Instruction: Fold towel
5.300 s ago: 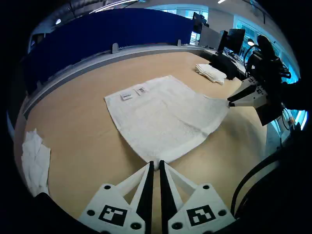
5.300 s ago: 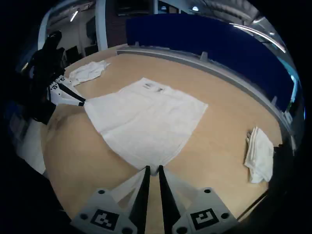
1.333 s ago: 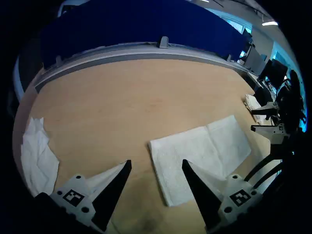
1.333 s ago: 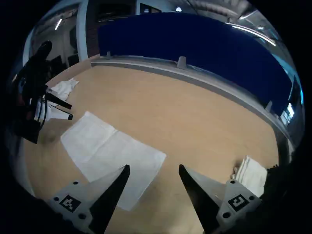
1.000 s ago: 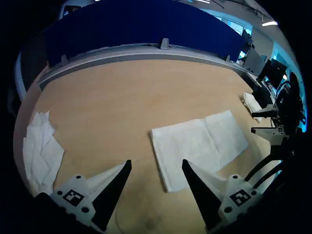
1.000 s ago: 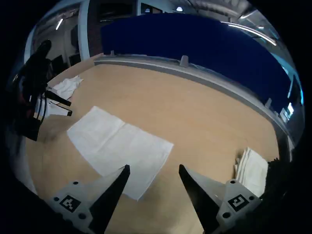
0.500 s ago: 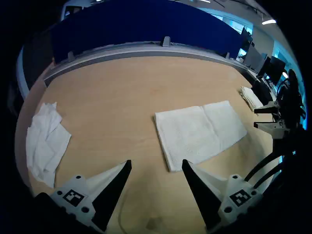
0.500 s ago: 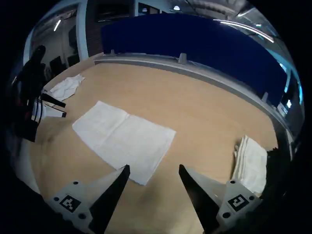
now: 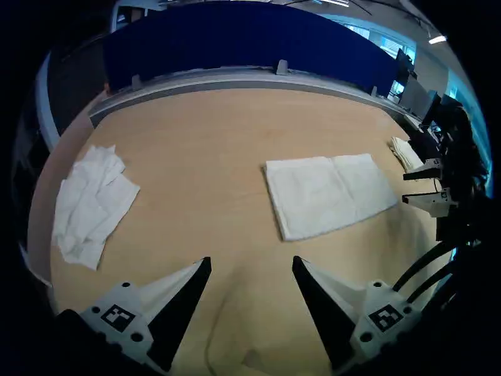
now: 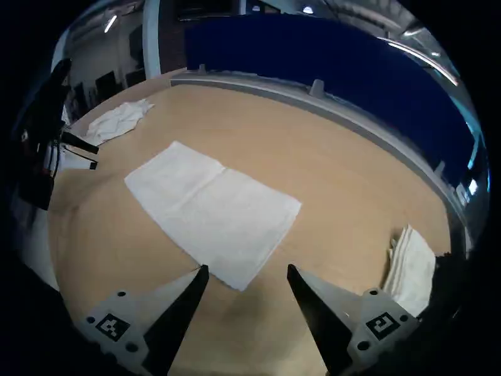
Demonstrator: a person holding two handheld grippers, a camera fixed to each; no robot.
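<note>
On the desk [image 9: 188, 144] the towel [image 9: 325, 194] lies flat, edges free; left gripper [image 9: 250, 258], right gripper [image 10: 246, 266]: jaws wide.

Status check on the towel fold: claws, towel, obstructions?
Left claw open, empty. Right claw open, empty. Towel flat on desk, untouched by either. Crumpled cloth and folded stack lie off to the sides.

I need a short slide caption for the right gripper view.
Open right gripper facing a folded towel on the table.
</note>
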